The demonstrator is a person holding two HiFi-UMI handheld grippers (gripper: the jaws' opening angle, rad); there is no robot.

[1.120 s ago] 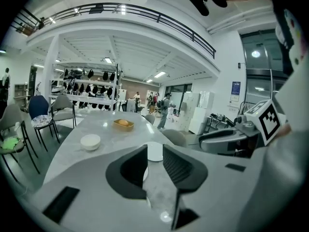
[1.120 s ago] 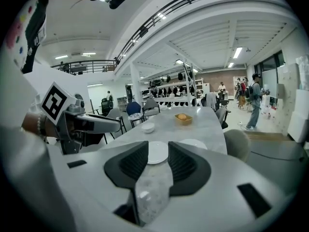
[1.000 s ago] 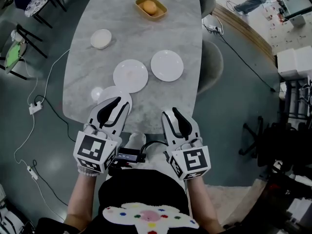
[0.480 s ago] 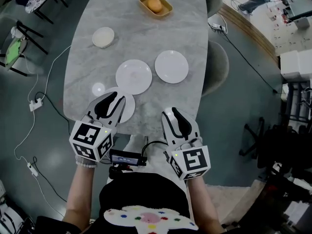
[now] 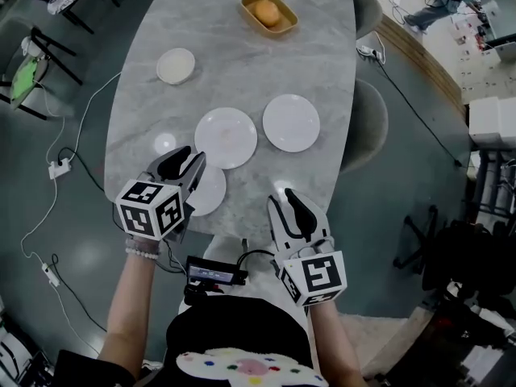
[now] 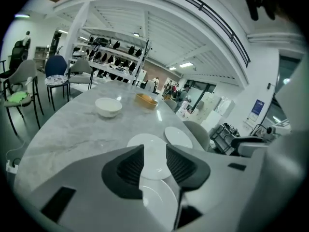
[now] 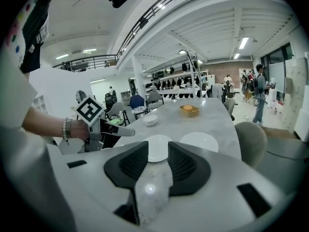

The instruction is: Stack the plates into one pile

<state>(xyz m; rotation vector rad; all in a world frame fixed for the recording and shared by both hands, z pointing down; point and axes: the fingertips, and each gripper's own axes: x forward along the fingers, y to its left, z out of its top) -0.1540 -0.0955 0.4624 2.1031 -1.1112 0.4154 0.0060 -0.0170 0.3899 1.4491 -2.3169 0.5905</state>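
Head view. Near plate point(image 5: 211, 193), middle plate point(image 5: 226, 137) and right plate point(image 5: 291, 122) lie flat, apart, on the worktop point(image 5: 322, 55). The left tool point(image 5: 188, 161), its jaws just opened and released, is over the near plate. The right tool point(image 5: 286, 200) is released and empty. A bowl point(image 5: 176, 65) stands beyond.

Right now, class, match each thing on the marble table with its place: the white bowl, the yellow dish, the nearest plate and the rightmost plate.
Things:
1. white bowl
2. yellow dish
3. nearest plate
4. rightmost plate

Places:
A. at the far end, holding an orange thing
B. at the near edge of the table
C. on the left side, beyond the plates
D. just right of the middle plate

Pairs: 1-C, 2-A, 3-B, 4-D
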